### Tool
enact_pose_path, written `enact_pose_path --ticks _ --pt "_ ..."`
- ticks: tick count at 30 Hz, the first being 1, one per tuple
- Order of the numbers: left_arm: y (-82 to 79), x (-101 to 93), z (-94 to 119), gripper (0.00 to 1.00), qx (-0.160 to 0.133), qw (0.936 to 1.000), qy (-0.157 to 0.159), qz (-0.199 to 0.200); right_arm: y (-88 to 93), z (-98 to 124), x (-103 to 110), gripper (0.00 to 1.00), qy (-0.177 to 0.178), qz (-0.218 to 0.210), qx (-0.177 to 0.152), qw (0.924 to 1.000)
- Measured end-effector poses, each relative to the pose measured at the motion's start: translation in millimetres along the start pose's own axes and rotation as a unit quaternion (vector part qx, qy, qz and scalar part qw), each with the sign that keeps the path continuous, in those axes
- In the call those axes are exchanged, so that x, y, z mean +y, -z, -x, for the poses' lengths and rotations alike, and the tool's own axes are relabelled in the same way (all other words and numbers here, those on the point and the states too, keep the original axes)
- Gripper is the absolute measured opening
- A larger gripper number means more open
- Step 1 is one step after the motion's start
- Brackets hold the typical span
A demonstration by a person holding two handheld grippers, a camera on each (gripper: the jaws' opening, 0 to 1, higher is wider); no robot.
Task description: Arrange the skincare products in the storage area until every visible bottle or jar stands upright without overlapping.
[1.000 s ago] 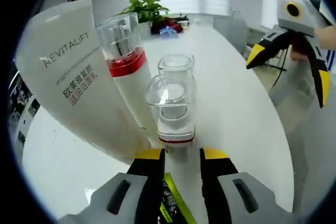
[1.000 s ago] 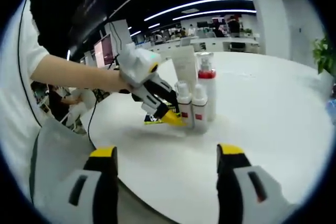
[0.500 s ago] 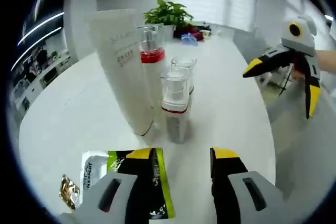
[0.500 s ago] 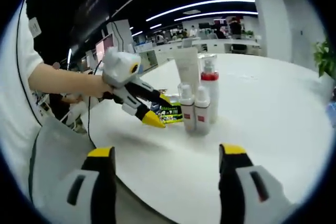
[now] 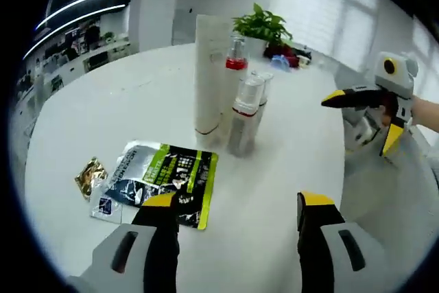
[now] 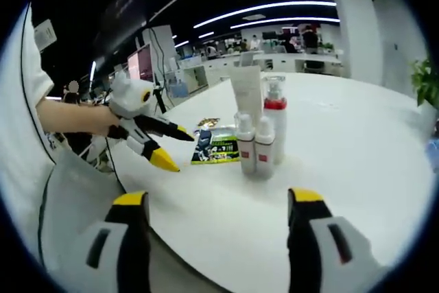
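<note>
Left gripper [image 5: 233, 214]: jaws wide apart, holding nothing, yellow-tipped, raised over the near part of the round white table [image 5: 89, 108]; in the right gripper view it [image 6: 171, 149] hangs off the table's near edge, in a person's hand [image 6: 103, 120], clear of the products. Right gripper [image 6: 216, 204]: jaws likewise spread and empty, at the table's edge; in the left gripper view it [image 5: 360, 118] sits beyond the table's rim, well apart from the bottles. Skincare products, one tight cluster near the table's middle, all upright: tall white tube [image 5: 208, 77], standing on its cap; just beside it a pump bottle with a red collar [image 5: 235, 73] under a clear cap; in front of these, two small clear-capped bottles [image 5: 245, 111] side by side, each with a thin red band. In the right gripper view the same four stand together: tube [image 6: 245, 90], red-collared bottle [image 6: 274, 121], and the small pair [image 6: 254, 145] nearest the camera. Whether the neighbours touch cannot be told. Flat on the table, between the left gripper and the cluster: a green-and-black sachet [image 5: 161, 180] with a white edge, and just beside it a small gold foil packet [image 5: 89, 174]. Far side of the table: a potted green plant [image 5: 264, 25] with small coloured items near it, too small to identify.
</note>
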State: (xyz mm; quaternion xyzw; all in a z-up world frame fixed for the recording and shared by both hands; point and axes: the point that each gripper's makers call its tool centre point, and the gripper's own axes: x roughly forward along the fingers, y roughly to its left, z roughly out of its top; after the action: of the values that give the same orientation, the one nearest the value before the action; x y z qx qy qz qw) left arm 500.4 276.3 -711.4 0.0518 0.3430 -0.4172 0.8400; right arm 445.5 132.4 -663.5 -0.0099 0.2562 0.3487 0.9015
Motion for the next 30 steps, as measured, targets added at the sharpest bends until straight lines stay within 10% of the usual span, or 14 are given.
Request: enact_pose_path --ticks 30 --pt "45.2 2.3 64 0.97 -0.008 0.99 -0.096 0.103 -7.4 18 -4 0.96 0.015 0.001 -0.016 0.9998"
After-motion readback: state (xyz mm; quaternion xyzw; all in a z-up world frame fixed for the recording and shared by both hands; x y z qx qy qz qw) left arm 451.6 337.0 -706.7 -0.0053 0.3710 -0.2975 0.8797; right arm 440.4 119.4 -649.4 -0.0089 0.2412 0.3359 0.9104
